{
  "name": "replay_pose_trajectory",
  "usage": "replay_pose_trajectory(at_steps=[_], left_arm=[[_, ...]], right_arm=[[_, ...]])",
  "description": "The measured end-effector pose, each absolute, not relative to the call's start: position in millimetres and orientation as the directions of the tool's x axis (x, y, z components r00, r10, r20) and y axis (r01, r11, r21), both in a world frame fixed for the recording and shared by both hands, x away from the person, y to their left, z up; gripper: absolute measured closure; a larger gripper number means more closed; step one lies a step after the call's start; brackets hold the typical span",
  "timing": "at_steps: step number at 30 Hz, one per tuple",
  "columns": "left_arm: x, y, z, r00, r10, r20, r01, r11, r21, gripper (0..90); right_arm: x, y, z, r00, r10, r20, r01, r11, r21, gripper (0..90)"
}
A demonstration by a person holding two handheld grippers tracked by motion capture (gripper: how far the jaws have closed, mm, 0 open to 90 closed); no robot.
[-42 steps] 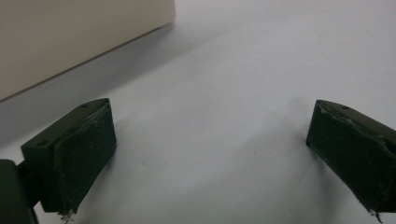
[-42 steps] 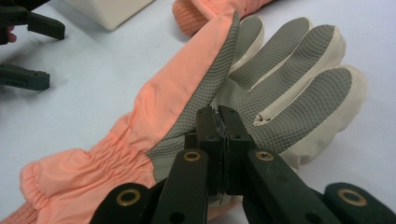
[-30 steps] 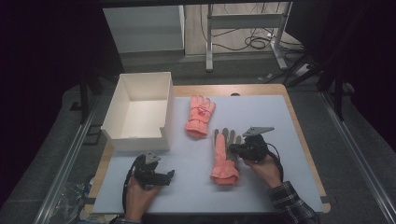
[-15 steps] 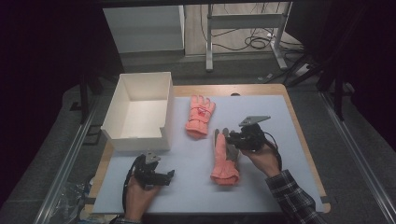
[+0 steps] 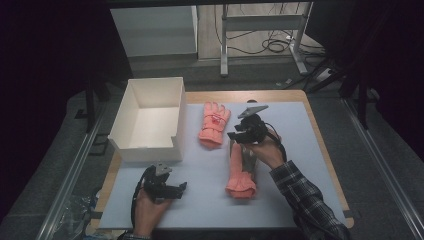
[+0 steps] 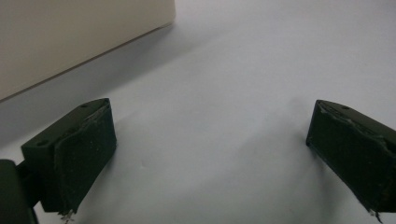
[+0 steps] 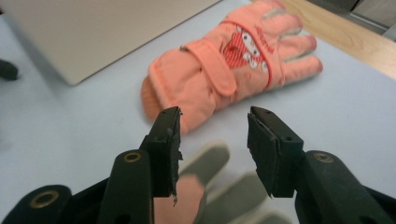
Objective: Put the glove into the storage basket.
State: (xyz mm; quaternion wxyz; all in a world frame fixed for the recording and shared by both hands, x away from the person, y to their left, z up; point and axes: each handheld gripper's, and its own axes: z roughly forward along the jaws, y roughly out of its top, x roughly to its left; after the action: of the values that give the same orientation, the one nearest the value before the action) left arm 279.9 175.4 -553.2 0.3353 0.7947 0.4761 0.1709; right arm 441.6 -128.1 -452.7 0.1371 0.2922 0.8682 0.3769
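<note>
Now | right claw [image 7: 212,140] released (jaws just opening) | near glove [image 7: 201,196] below, far glove [image 7: 224,70] ahead

Black right gripper [image 5: 239,135] with grey three-cornered top plate, trailing black cable, brass-ringed screw holes, worn jaw pads; plaid flannel sleeve [image 5: 305,197].

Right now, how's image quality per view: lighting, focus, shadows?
High view: dark surroundings, the table evenly lit, slightly soft. Left gripper view: the jaws of the left gripper throw faint shadows on the mat, and the white box corner is blurred. Right gripper view: the far glove is fairly sharp, while the near glove under the right gripper is out of focus.
</note>
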Motion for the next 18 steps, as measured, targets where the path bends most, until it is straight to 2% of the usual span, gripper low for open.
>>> replay_pose_trajectory(at_steps=[7,14,18], left_arm=[[280,175,-553,0.487,0.872,-0.050,0.643,-0.319,0.696,1.7],[280,175,-553,0.487,0.872,-0.050,0.644,-0.319,0.696,1.7],[280,175,-553,0.487,0.872,-0.050,0.643,-0.319,0.696,1.7]], right_arm=[[478,-99,-460,-0.801,0.599,-0.020,0.405,0.565,0.719,53.8],[504,-83,-466,-0.797,0.603,-0.026,0.405,0.566,0.718,59.5],[520,-67,-475,-0.799,0.601,-0.031,0.408,0.579,0.706,58.4]])
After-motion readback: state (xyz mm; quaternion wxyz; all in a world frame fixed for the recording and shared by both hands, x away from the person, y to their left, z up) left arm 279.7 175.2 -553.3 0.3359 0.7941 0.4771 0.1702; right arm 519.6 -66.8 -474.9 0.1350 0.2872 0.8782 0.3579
